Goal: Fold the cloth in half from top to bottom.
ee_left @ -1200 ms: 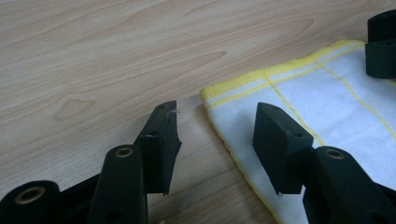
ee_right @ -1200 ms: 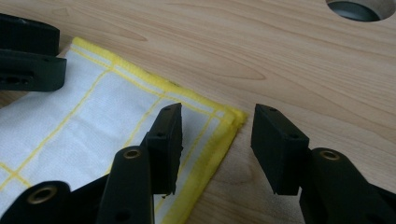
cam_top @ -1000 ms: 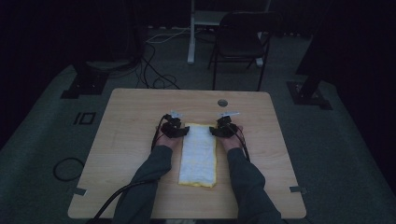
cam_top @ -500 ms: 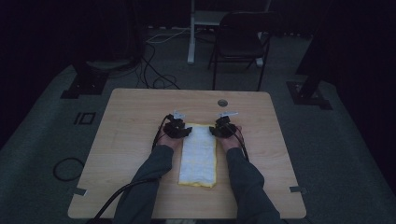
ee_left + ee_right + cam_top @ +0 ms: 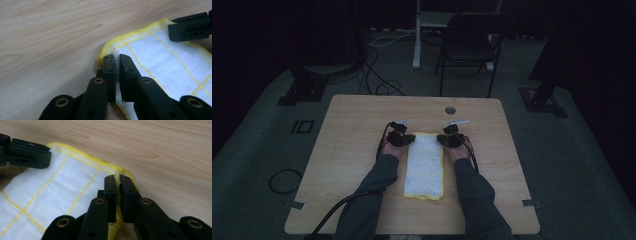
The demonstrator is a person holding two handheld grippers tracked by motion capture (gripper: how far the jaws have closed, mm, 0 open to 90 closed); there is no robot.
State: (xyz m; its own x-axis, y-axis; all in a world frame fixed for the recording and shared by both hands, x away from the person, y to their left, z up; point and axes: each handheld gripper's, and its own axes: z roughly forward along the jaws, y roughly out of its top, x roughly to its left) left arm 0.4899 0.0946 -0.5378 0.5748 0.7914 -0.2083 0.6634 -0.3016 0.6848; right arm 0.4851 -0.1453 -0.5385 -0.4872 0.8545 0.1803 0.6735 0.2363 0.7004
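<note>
A white cloth [image 5: 425,165] with yellow edging and a yellow grid lies folded into a long strip on the wooden table [image 5: 347,150]. My left gripper [image 5: 401,137] sits at the cloth's far left corner, and its jaws [image 5: 117,59] are shut on the cloth's edge [image 5: 112,46]. At the far right corner my right gripper [image 5: 450,137] is shut on the yellow hem [image 5: 122,171], its tips [image 5: 117,180] pinching the fabric. Each gripper view shows the other gripper's black jaw across the cloth [image 5: 175,60] [image 5: 45,185].
A small round grommet [image 5: 450,109] is set in the table near its far edge. Beyond the table stand a dark chair [image 5: 472,47], a white post [image 5: 417,35] and cables [image 5: 382,65] on the floor. A cable [image 5: 337,210] trails off the near left edge.
</note>
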